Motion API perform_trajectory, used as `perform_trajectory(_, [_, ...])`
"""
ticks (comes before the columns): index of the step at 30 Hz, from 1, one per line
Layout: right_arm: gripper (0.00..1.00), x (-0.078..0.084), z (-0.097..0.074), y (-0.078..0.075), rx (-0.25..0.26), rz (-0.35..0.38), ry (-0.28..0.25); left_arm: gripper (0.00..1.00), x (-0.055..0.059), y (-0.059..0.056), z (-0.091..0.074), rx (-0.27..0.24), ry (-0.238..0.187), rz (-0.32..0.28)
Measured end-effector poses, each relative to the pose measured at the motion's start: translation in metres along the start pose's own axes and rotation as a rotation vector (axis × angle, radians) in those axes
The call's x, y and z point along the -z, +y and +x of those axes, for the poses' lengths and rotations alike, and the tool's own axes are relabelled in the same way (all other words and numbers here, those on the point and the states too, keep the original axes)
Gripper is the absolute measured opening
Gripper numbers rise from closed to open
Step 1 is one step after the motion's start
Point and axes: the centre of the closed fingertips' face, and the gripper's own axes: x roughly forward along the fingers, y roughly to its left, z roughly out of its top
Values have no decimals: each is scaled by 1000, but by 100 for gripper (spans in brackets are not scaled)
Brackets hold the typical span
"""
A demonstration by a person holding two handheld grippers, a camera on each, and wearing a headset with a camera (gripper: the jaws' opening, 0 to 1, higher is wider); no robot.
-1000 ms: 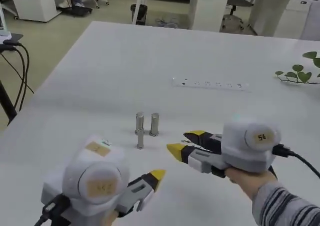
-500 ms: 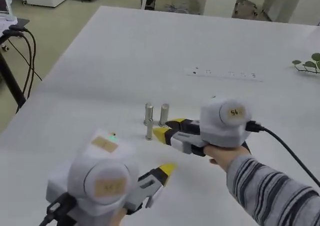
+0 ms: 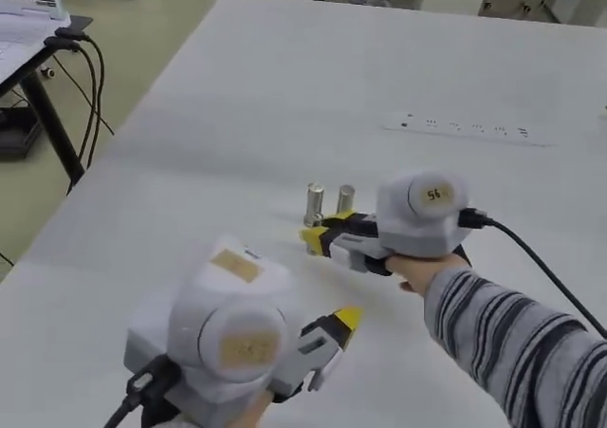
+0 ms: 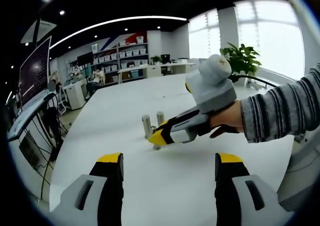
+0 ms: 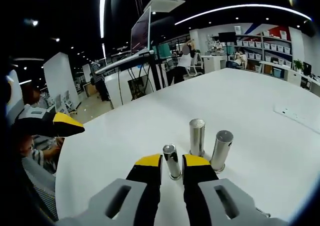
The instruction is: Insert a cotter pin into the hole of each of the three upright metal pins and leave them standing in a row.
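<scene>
Head view: the right claw (image 3: pixel 313 241) is pointing at the taller pins (image 3: pixel 314 203) standing on the white surface (image 3: pixel 237 115), while the left claw (image 3: pixel 332 338) is hanging well back, the farther one.

Left gripper view: the left claw (image 4: pixel 170 161) is gaping wide, with the pins straight ahead.

Right gripper view: the right claw (image 5: pixel 172 162) is sitting narrow around the short pin (image 5: pixel 170 152), which is standing upright between its jaws. I cannot tell whether it is gripping.

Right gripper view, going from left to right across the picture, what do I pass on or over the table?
left gripper → short metal pin → tall metal pin → third metal pin → power strip
</scene>
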Motion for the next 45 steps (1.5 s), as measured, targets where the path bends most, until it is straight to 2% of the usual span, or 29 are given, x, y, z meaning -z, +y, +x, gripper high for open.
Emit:
perform_trajectory(2, [10, 0, 1, -2, 13, -9, 2, 72, 0, 0, 0, -1, 2, -1])
perform_trajectory(5, [7, -1, 3, 1, -2, -4, -8, 72, 1, 1, 0, -2, 4, -5])
perform_trajectory(10, [6, -2, 3, 0, 14, -13, -7, 72, 1, 3, 0, -9, 9, -2])
perform_trajectory(12, [5, -3, 2, -2, 31, -76, 3, 72, 2, 3, 0, -9, 10, -3])
perform_trajectory(17, [4, -1, -3, 5, 10, -122, 29, 72, 2, 3, 0, -7, 12, 4])
perform_trajectory(20, [4, -1, -10, 8, 0, -141, 28, 73, 1, 1, 0, -2, 13, 17])
perform_trajectory(24, [4, 3, -21, 11, -24, -158, 30, 73, -4, -4, 0, 20, -7, 40])
perform_trajectory(30, [4, 16, -41, 14, -59, -161, 64, 75, -6, -10, 0, 48, -14, 50])
perform_trajectory(37, [4, 26, -62, 19, -82, -196, 79, 75, -5, -16, 0, 69, -14, 54])
perform_trajectory(45, [4, 45, -74, 24, -97, -228, 119, 75, -6, -19, 1, 80, -15, 65])
